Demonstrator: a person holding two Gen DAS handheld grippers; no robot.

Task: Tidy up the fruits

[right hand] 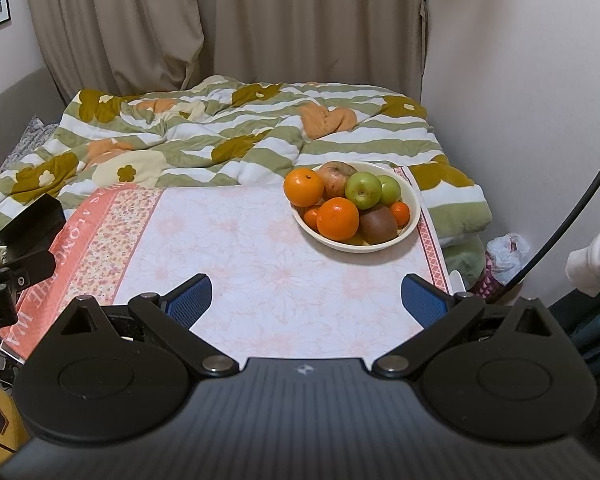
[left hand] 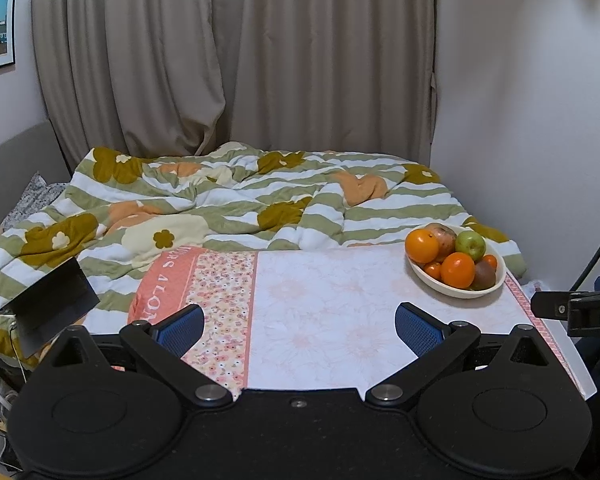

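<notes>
At the bottom of the left wrist view, left gripper (left hand: 299, 326) hovering over the table, jaws spreading wide, blue pads (left hand: 182, 330) holding nothing. Same at the bottom of the right wrist view: right gripper (right hand: 305, 302) hanging over the tablecloth (right hand: 260, 264), jaws standing far apart, gripping nothing.

Lying under both, white flowered cloth with a pink lettered band at its left side.

Sitting at middle right of the left view, near the far right corner of the cloth, cream bowl (left hand: 452, 290) of fruit; in the right view showing a little above centre (right hand: 414, 204). Resting inside, touching each other: two large oranges (right hand: 303, 187) (right hand: 337, 218), two green apples (right hand: 363, 190), a reddish apple (right hand: 336, 176) at the back, a brown kiwi (right hand: 378, 224), small mandarins (right hand: 400, 213) peeking low between the others.

Spreading behind the table, across the middle of both views, rumpled striped duvet (left hand: 220, 200) with flowers. Hanging in the upper part, beige curtain (left hand: 236, 52).
</notes>
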